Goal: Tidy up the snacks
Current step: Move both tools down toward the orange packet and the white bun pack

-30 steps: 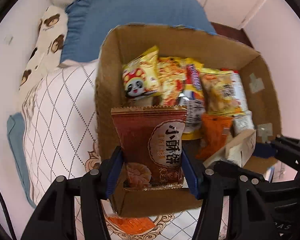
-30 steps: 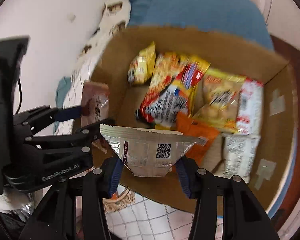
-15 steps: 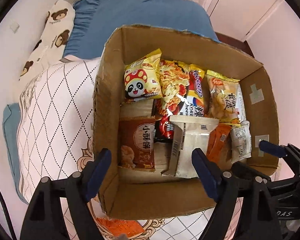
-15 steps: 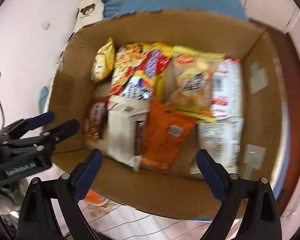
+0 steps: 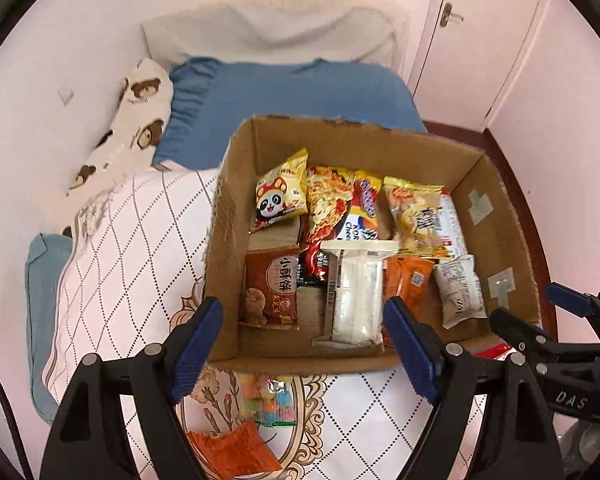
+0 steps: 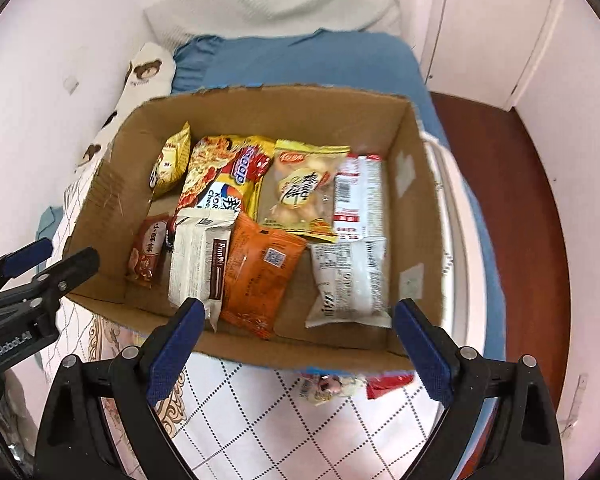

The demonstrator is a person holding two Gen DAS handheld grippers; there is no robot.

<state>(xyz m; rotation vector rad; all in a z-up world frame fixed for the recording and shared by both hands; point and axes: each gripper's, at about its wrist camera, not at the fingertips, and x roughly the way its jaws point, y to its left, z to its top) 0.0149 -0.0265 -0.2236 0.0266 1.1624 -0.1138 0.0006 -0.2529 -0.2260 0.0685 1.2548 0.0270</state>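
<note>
Jaws of the left gripper [image 5: 302, 354] and the right gripper [image 6: 298, 354] are spread wide, with nothing held between them, on the near side of the cardboard box [image 5: 500, 240]. Just before the box, loose packets are seen on the quilt [image 5: 112, 248]: an orange packet [image 5: 232, 452] and a candy bag [image 5: 270, 398]. Inside the box, a brown biscuit packet [image 5: 272, 292] and a white wafer packet [image 5: 356, 294] are laid nearest, with the panda snack bag [image 5: 280, 196] behind them
</note>
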